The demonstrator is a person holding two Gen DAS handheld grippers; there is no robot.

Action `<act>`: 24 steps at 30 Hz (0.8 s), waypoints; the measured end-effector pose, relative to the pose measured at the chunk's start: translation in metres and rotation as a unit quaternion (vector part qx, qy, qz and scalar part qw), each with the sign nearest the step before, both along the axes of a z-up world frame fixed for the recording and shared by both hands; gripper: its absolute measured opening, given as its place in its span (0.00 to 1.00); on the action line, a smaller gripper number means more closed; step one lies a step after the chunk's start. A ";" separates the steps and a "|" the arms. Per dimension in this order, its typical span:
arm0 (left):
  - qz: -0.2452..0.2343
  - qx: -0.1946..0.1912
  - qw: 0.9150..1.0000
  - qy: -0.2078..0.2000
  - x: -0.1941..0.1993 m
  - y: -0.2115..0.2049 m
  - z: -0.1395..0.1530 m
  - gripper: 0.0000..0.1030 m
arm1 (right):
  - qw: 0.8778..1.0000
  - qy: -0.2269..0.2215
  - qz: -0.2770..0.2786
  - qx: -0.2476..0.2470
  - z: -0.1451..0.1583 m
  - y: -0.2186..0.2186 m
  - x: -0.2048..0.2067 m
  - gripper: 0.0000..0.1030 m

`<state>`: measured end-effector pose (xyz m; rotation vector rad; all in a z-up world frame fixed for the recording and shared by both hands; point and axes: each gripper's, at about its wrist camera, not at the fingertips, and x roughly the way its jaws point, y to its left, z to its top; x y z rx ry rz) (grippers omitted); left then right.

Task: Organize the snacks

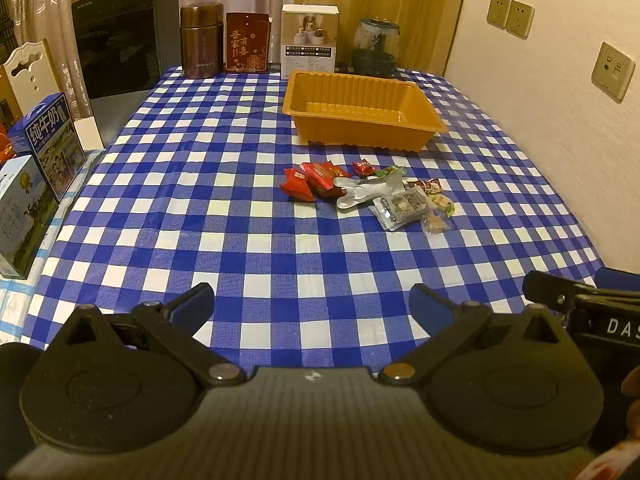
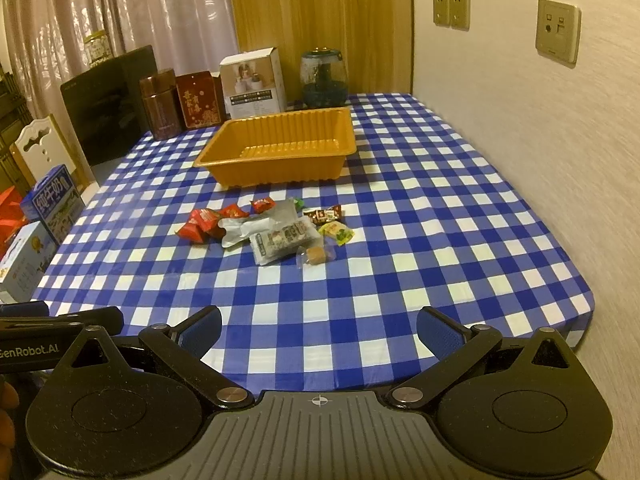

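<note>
- The left gripper [image 1: 312,304] and the right gripper [image 2: 319,326] both hovered over the near edge of the checked tablecloth [image 1: 240,240], well short of the orange tray [image 1: 362,110]; each had its jaws spread wide, with nothing between them.
- The snacks [image 1: 368,192] lay in a loose heap just in front of the orange tray, on the cloth, none of them inside it; the tray looked empty.
- The heap overlapped: red wrapped candies [image 1: 310,184] sat at its left end, a crumpled clear wrapper [image 1: 362,192] lay across the middle, and a clear biscuit packet [image 1: 404,206] and small toffees [image 1: 438,224] lay at its right.
- Likely trouble: closing on one piece could drag or lift a neighbour, since the wrappers touched; thin, slippery film could also slide out of the pads.
- The tray looked light, so a nudge from a gripper might shove it backward.
- Behind the tray stood a brown canister [image 1: 201,40], a red tin [image 1: 247,42], a white box [image 1: 309,40] and a glass jar [image 1: 376,46]; milk cartons [image 1: 48,140] stood far to its left.
- Nothing stood between the grippers and the heap.
</note>
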<state>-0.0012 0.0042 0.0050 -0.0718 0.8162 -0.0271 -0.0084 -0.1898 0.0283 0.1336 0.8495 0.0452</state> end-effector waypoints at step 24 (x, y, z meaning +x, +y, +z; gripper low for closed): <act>-0.004 0.000 1.000 -0.001 0.001 -0.001 0.000 1.00 | 1.000 0.001 -0.005 0.001 -0.001 0.000 0.001 1.00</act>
